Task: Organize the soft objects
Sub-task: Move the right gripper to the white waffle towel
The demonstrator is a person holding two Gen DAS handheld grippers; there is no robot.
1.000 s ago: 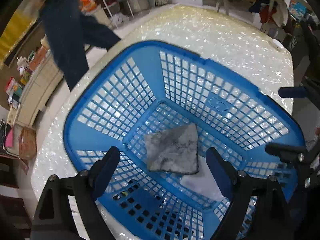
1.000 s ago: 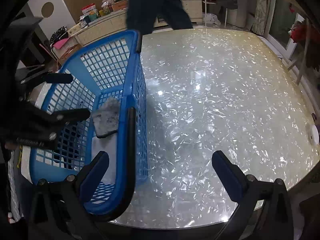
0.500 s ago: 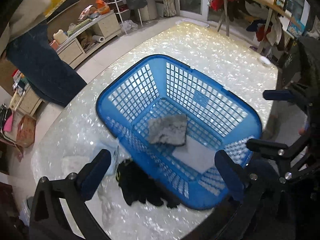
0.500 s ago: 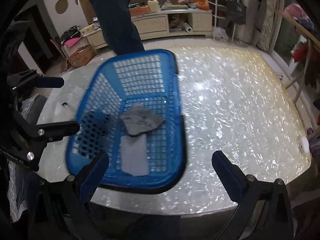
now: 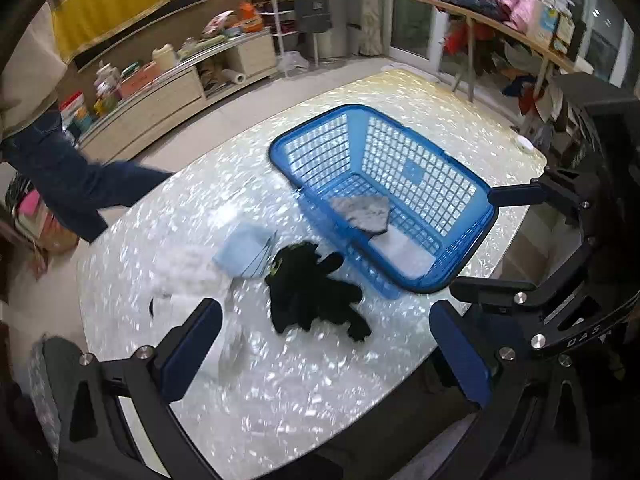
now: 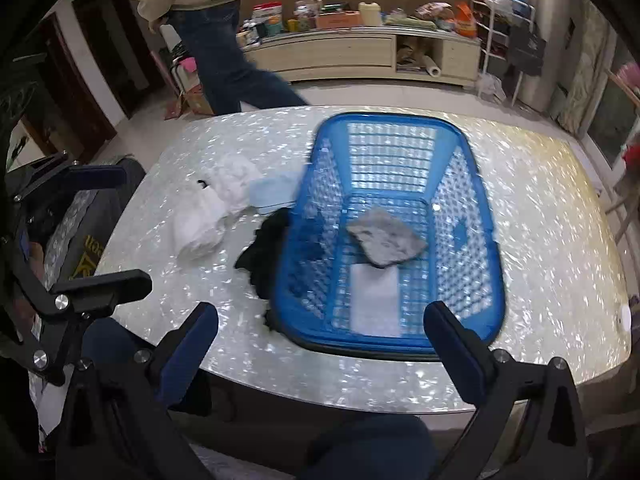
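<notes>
A blue mesh basket (image 5: 472, 184) (image 6: 480, 216) stands on the pearly table and holds a grey cloth (image 5: 364, 210) (image 6: 386, 240) lying over a white cloth (image 5: 404, 252) (image 6: 374, 306). Beside the basket on the table lie a black garment (image 5: 312, 292) (image 6: 266, 256), a light blue folded cloth (image 5: 244, 250) (image 6: 274, 192) and a white cloth (image 5: 184, 276) (image 6: 218, 204). My left gripper (image 5: 324, 352) is open and empty, high above the table's near edge. My right gripper (image 6: 320, 348) is open and empty, above the basket's near rim.
A person in jeans (image 6: 224, 60) walks past the table's far side. A low cabinet (image 6: 360, 56) with clutter lines the back wall. A small white disc (image 6: 625, 316) lies near the table's right edge. A rack of clothes (image 5: 500, 12) stands at the right.
Both grippers have pulled back and up, away from the basket, so the whole table and the cloths beside the basket came into view. The person has walked along the far side.
</notes>
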